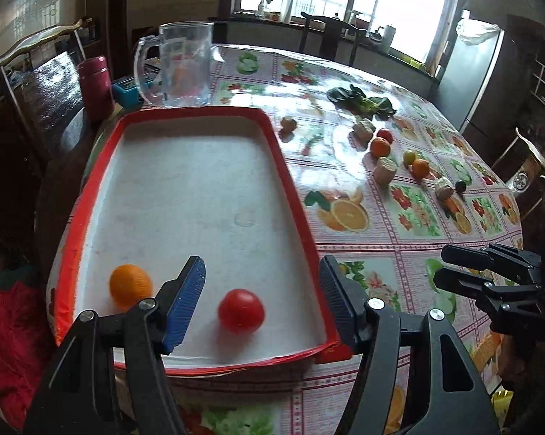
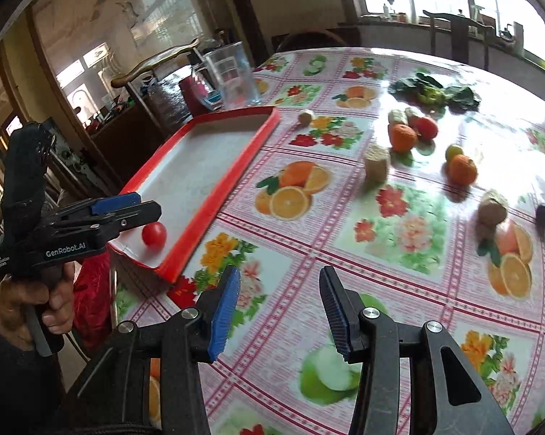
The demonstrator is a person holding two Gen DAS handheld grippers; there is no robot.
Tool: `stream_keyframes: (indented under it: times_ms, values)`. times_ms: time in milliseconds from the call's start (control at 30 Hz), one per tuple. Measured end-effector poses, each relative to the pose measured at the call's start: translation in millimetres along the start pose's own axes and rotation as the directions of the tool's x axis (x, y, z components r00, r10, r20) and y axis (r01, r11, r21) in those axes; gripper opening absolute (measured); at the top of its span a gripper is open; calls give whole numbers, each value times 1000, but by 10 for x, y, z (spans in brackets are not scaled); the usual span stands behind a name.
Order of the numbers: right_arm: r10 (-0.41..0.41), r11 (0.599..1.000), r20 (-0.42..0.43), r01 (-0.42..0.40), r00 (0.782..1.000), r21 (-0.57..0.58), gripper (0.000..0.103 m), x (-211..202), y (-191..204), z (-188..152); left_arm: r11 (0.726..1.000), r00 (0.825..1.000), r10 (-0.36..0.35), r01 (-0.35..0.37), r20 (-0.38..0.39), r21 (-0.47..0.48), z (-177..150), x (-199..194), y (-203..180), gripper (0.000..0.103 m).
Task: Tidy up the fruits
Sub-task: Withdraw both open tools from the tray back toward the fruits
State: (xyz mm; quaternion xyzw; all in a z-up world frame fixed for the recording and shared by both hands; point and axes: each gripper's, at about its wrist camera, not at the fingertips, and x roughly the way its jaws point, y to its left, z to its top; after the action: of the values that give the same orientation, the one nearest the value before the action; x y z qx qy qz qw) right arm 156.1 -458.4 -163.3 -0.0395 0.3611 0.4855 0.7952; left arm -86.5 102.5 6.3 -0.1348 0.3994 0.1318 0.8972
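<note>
- Left gripper (image 1: 261, 301) hovers over the tray (image 1: 294, 195), fingers spread and empty, beside the tomato (image 1: 241, 310) and orange (image 1: 131, 284).
- Right gripper (image 2: 279, 311), fingers likewise released, faces fruit lying loose on the worktop (image 2: 308, 246).

Your left gripper (image 1: 261, 302) has matt black plastic arms with bright metal pivot screws, and its fingers (image 1: 185, 301) carry ribbed blue rubbery pads. Beneath it, the tray (image 1: 294, 195) shows a glossy red rim around a matt, slightly grainy white floor. On that floor the tomato (image 1: 241, 310) is smooth and shiny, the orange (image 1: 130, 284) duller and pebbled. The tablecloth (image 2: 308, 326) is slick printed vinyl throwing window glare. At the table's far-left corner stands a clear glass mug (image 1: 185, 65).
</note>
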Motion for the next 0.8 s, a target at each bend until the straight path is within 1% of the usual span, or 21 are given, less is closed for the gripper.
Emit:
stream_keyframes:
  times_ms: [167,400,633,800]
  values:
    - [-57,995,35,54,998,80,48,-214,-446,-108,998,999,-37,38,-16,58,47,94,-365,64]
    - [-122,982,62,112,991,152,50,-386,-889,-201,989,997,-74,78,-33,125,112,219,-805,64]
    - [-158,971,70,142,985,191,50,-377,-1184,-154,980,995,-95,101,-42,169,241,403,-1147,64]
    - [-197,962,71,179,978,206,50,-280,-1394,-48,979,993,-101,109,-55,171,368,609,-1290,64]
